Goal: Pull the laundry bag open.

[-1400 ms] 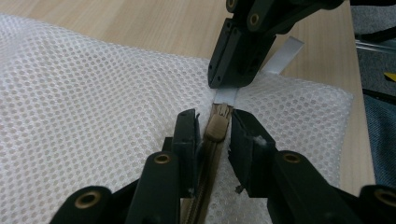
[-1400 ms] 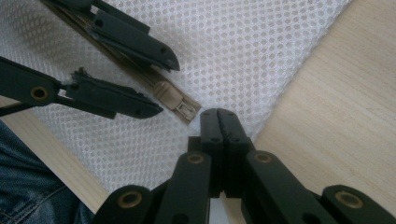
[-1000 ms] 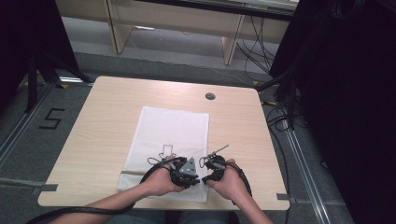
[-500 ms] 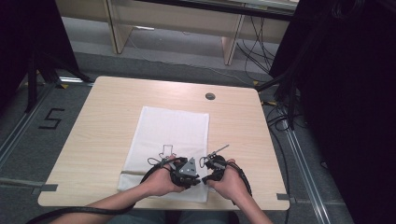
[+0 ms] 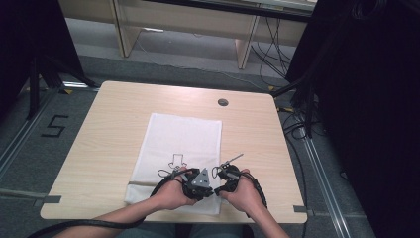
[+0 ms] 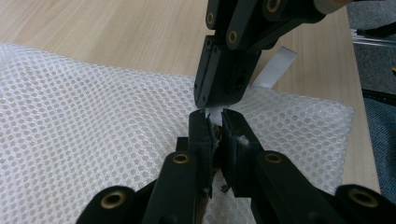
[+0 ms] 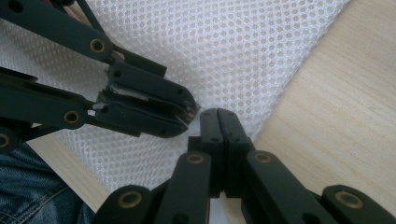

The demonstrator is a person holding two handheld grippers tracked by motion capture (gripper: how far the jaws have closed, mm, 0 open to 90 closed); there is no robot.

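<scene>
A white mesh bag (image 5: 183, 139) lies flat on the wooden table (image 5: 109, 129). Both hands rest at its near edge with the gripper tips almost touching. My left gripper (image 6: 214, 116) has just been closing, and its jaws now pinch a small tab (image 6: 215, 133) at the edge of the mesh bag (image 6: 93, 116). My right gripper (image 7: 218, 114) is shut, tip to tip with the left gripper (image 7: 189, 109) over the mesh bag (image 7: 233, 46). In the left gripper view a white strip (image 6: 275, 70) sticks out behind the right gripper (image 6: 208, 103). I cannot tell whether that gripper pinches it.
A round cable hole (image 5: 223, 102) sits near the table's far edge. Bare wood runs along both sides of the bag. The person's jeans (image 7: 28, 196) are just below the near edge. Dark stands and cables crowd the floor at right (image 5: 297, 114).
</scene>
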